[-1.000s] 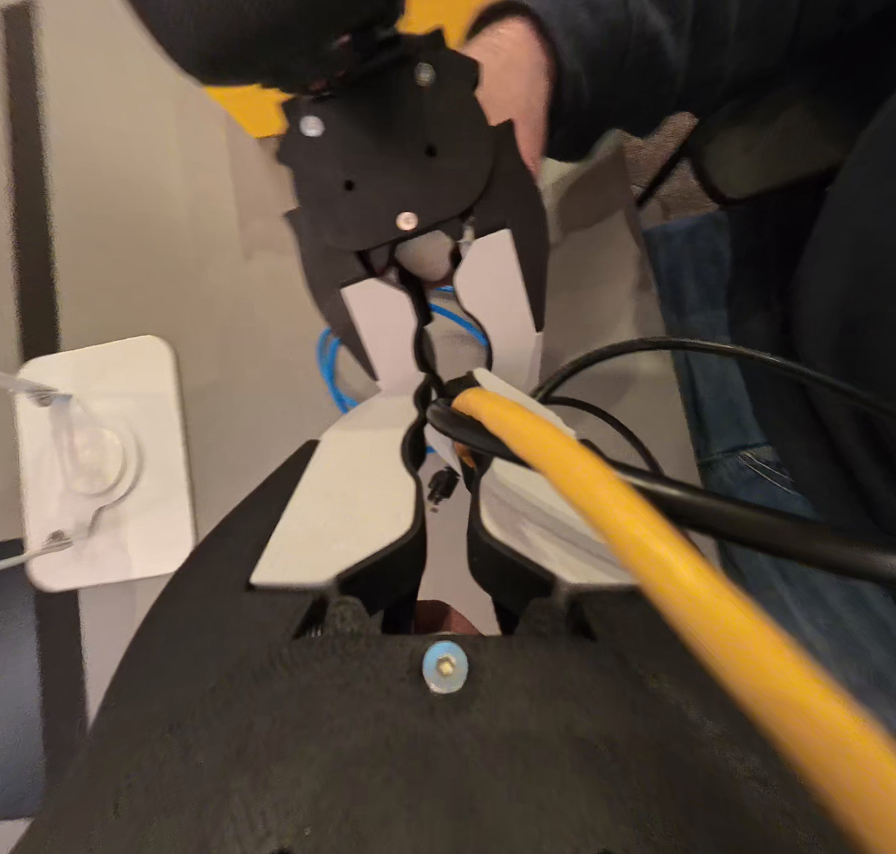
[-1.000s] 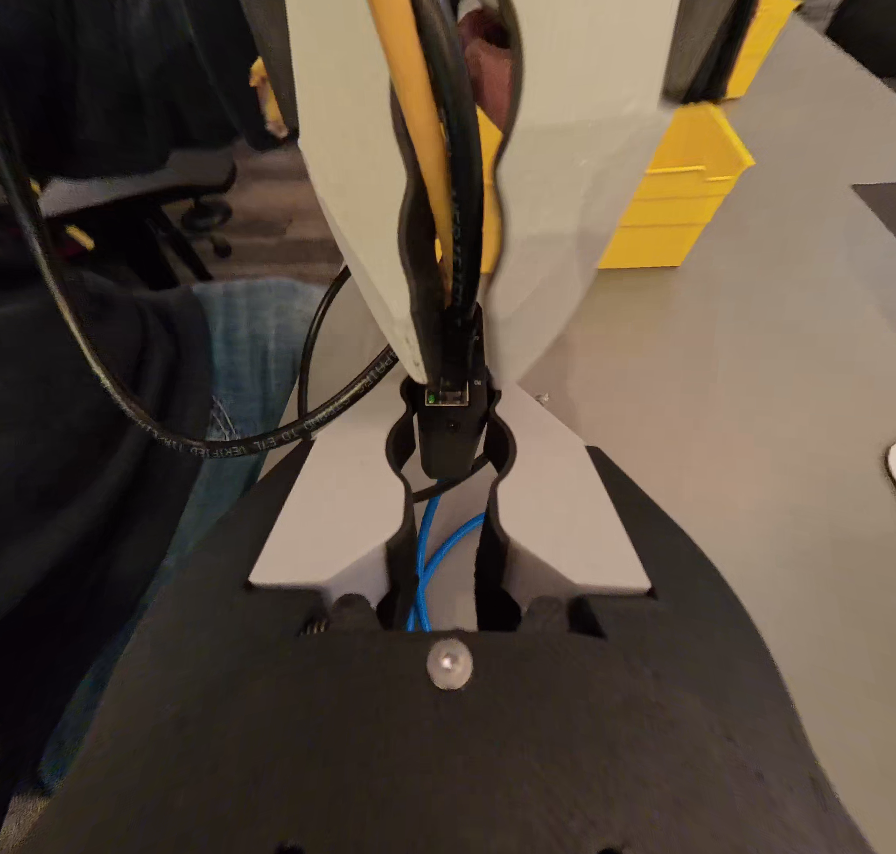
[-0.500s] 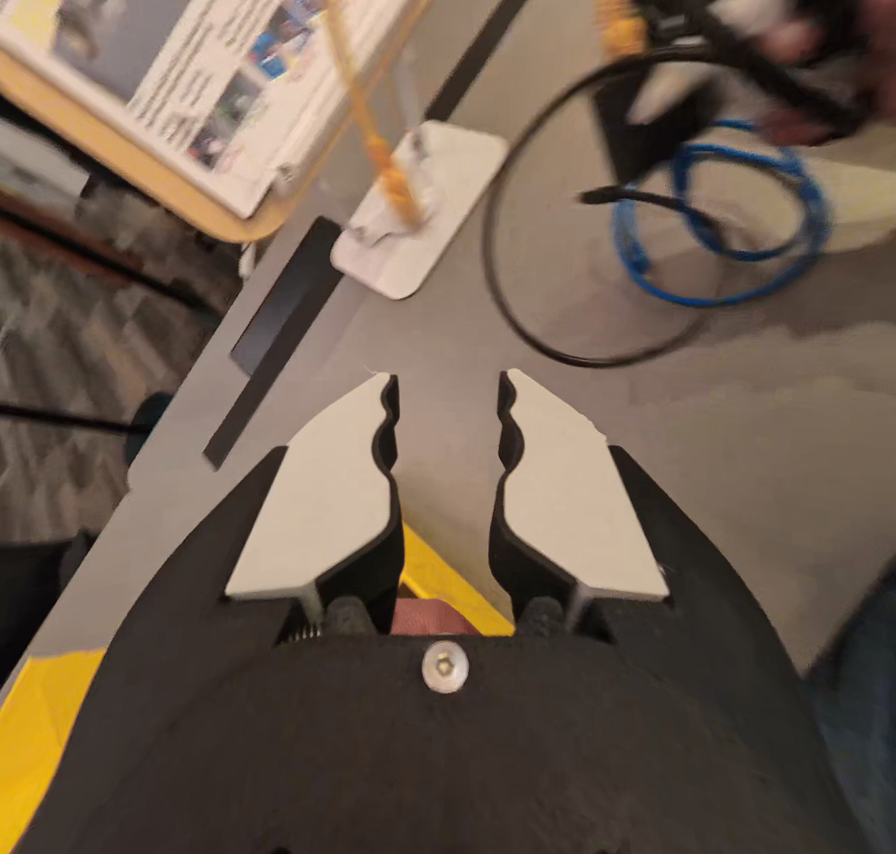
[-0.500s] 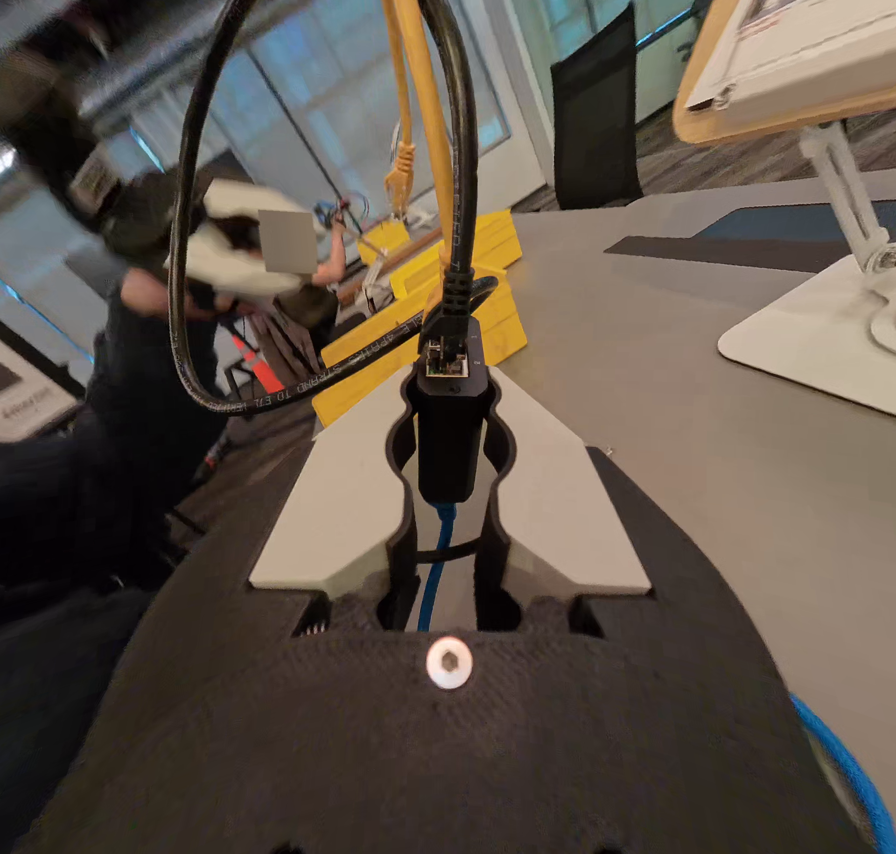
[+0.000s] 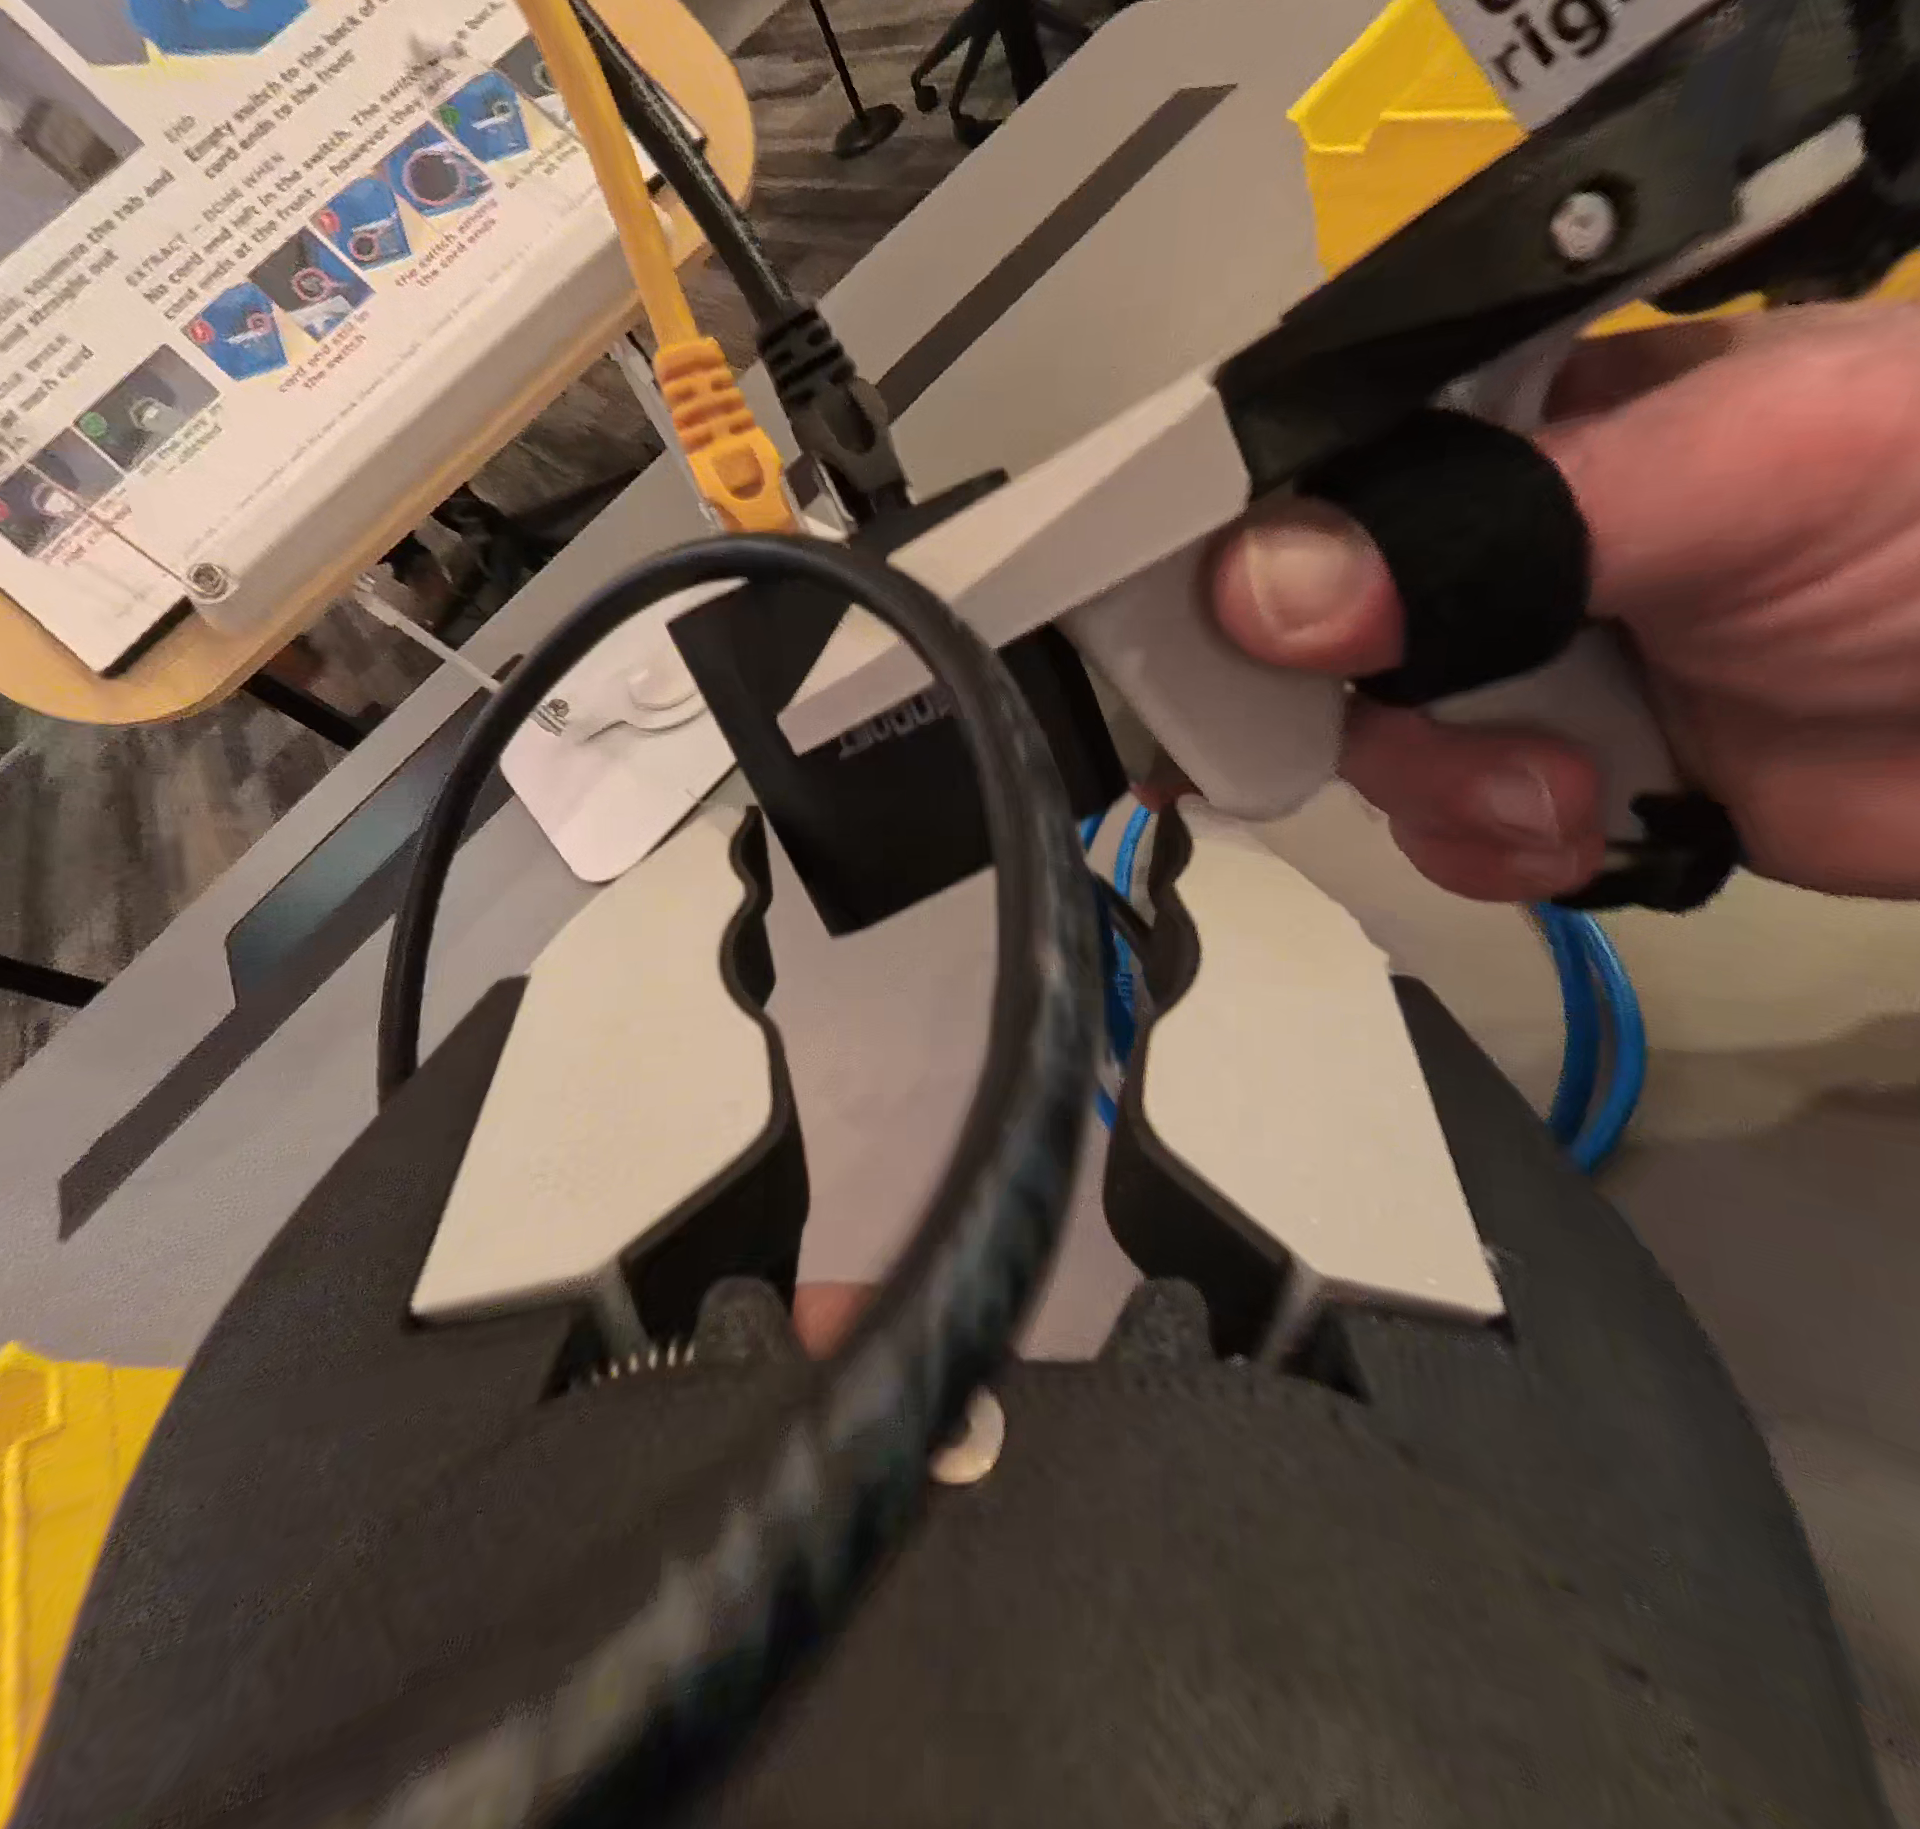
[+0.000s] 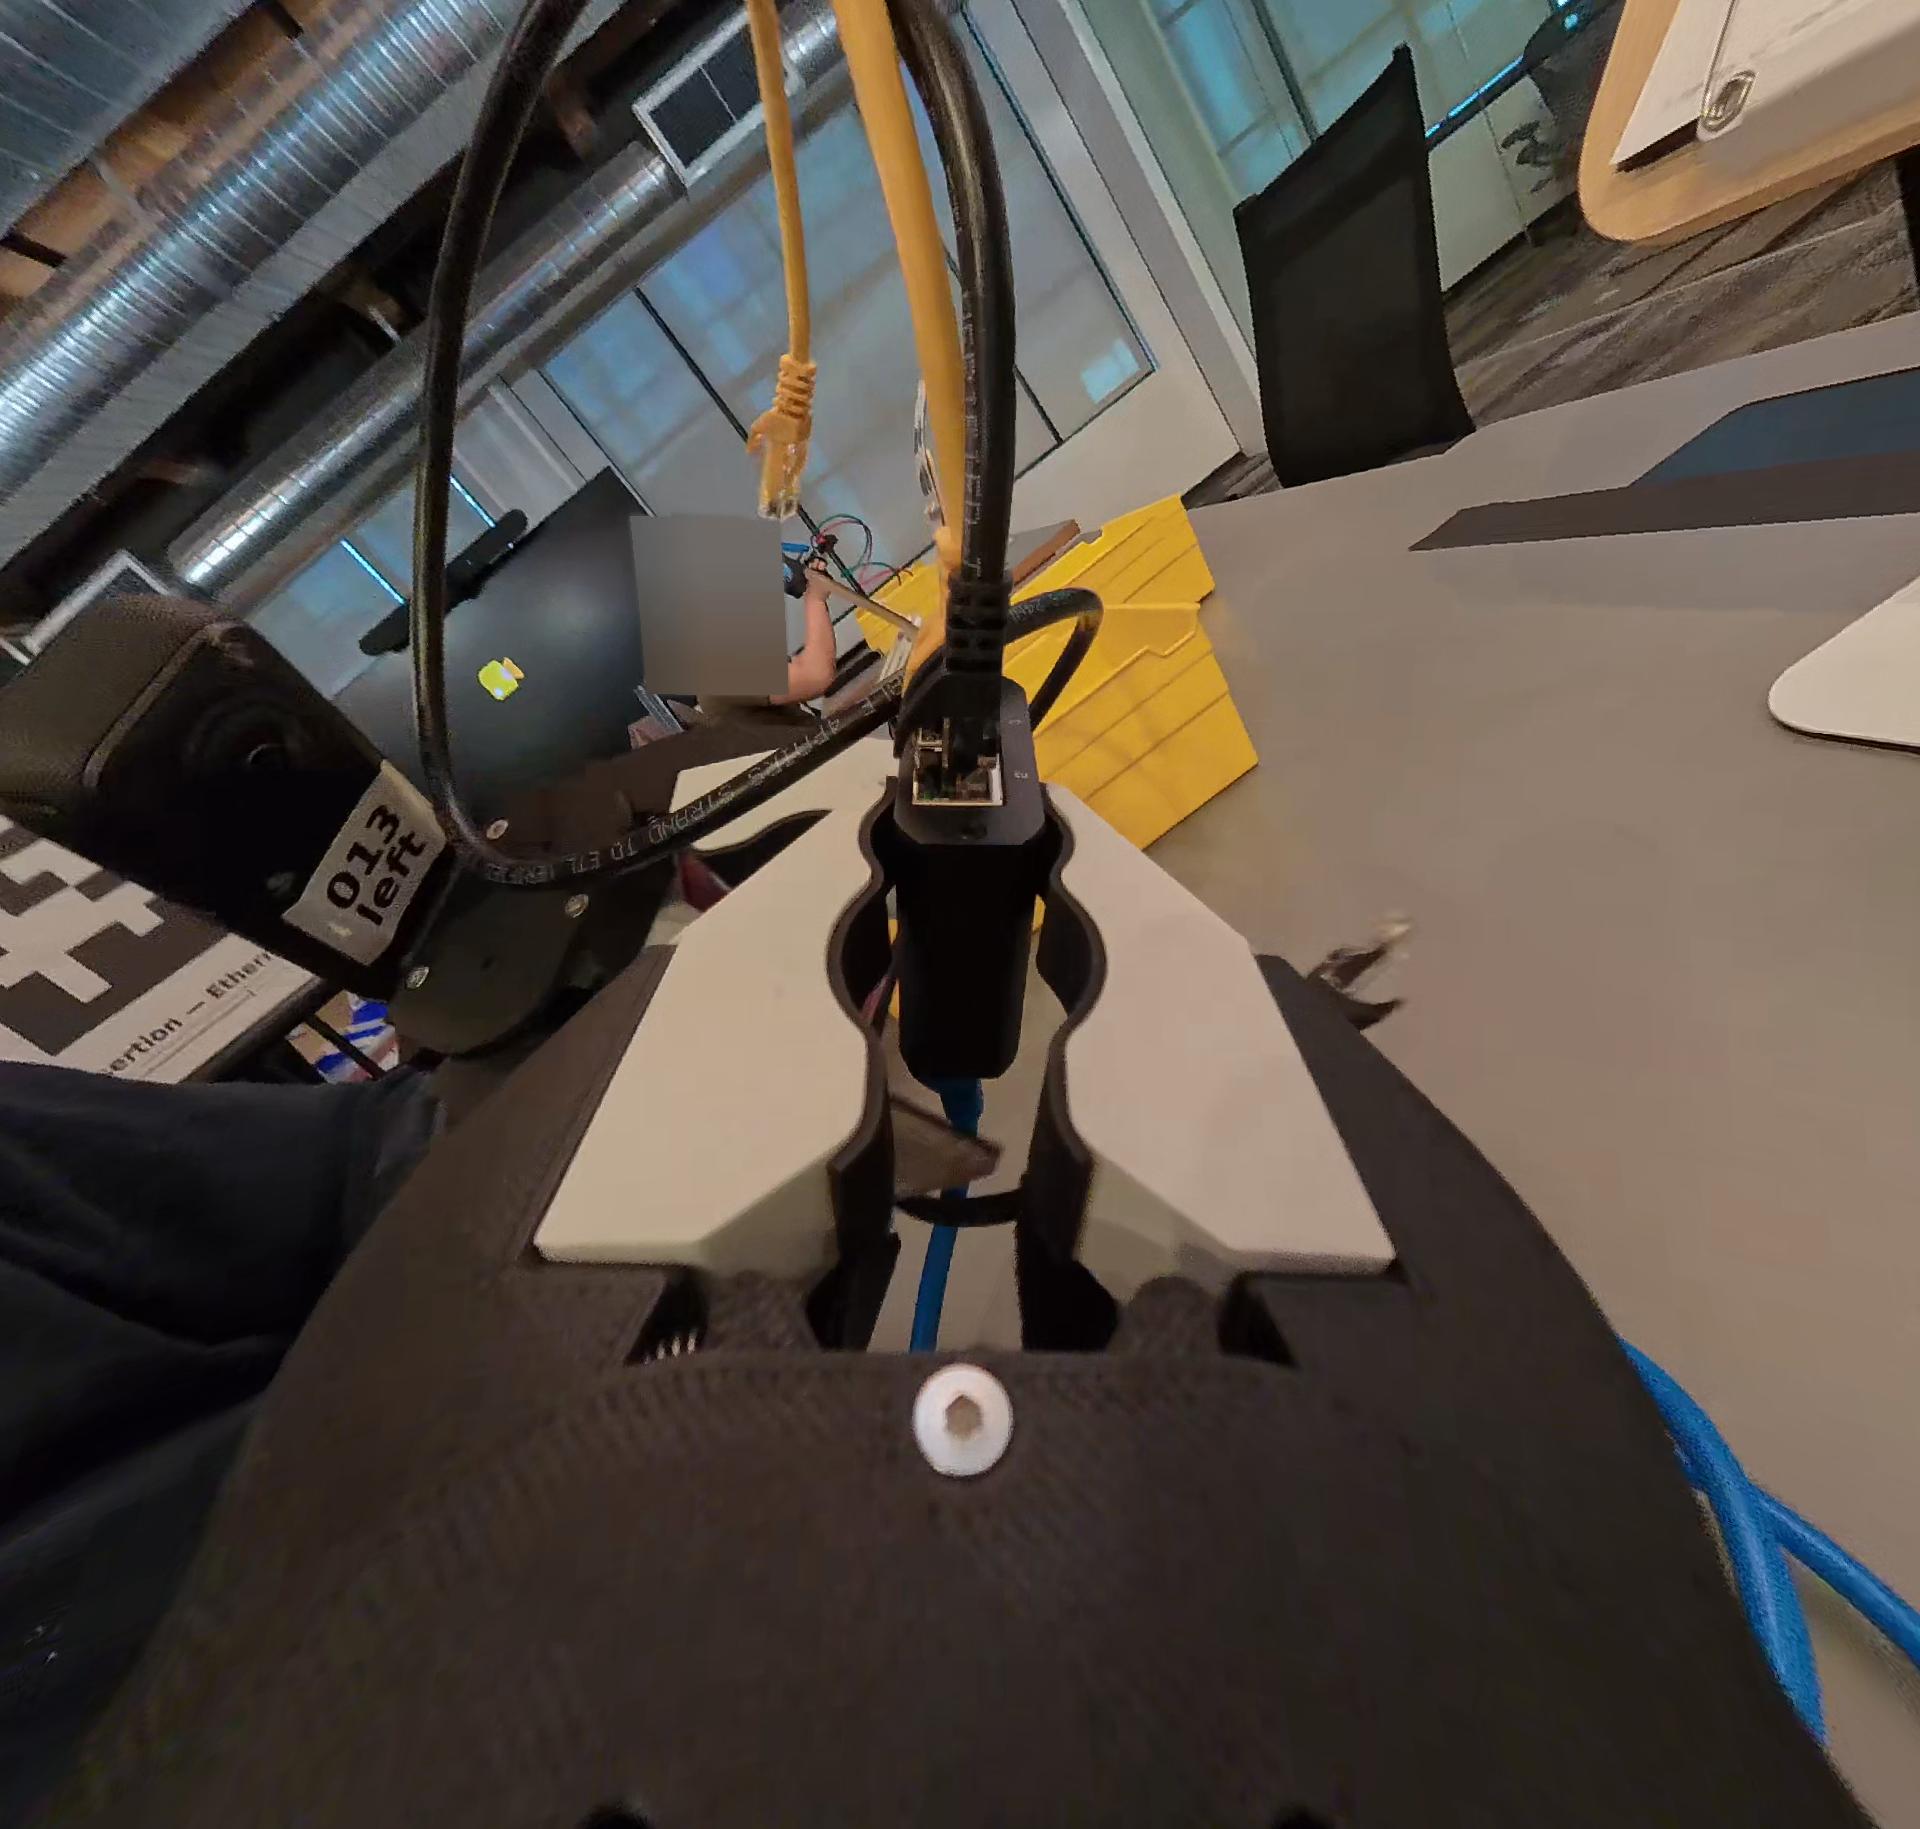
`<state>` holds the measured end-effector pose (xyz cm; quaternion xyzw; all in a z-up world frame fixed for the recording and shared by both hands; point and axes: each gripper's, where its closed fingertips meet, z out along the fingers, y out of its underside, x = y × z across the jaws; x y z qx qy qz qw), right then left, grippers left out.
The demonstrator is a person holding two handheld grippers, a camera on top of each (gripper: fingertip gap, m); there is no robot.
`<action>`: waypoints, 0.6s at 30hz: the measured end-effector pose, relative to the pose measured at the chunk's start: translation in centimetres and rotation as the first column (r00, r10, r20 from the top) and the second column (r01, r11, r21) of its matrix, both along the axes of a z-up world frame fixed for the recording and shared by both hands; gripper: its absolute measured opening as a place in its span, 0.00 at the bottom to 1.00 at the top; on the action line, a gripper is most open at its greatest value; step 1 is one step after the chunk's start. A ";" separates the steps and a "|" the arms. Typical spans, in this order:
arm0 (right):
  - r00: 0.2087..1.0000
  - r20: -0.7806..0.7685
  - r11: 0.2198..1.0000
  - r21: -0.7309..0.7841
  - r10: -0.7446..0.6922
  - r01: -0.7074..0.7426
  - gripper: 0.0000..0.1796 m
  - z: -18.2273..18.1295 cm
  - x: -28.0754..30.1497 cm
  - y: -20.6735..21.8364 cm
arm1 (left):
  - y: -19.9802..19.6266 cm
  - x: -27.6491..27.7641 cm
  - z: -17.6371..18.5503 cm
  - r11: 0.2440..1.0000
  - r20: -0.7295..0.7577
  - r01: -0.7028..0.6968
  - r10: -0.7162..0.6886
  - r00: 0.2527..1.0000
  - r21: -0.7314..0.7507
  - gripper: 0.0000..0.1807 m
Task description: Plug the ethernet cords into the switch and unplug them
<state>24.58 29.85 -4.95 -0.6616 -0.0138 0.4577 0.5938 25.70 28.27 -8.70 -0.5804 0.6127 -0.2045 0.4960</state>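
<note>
Our right gripper (image 6: 961, 906) clamps the switch (image 6: 961, 875) at frame centre, ports up, steadying it with the black cord (image 6: 977, 449) plugged in. Our left gripper (image 5: 961, 906) gapes empty; the yellow cord (image 5: 717, 429) dangles upper left.

A: Can anything pass between the left gripper (image 5: 961, 922) fingers?
B: Barely; the black ethernet cord (image 5: 997, 958) loops across the gap, with the switch (image 5: 883, 792) just ahead.
A: Above the switch?
B: The yellow ethernet cord (image 6: 795, 304) dangles there; bare table (image 6: 1558, 844) rightward.
</note>
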 end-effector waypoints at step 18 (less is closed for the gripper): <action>0.968 0.121 0.974 -0.089 0.218 -0.208 0.14 -1.6 -1.5 -2.7 | -1.4 -2.1 -0.8 0.913 -0.295 0.406 -0.396 0.870 -0.027 0.35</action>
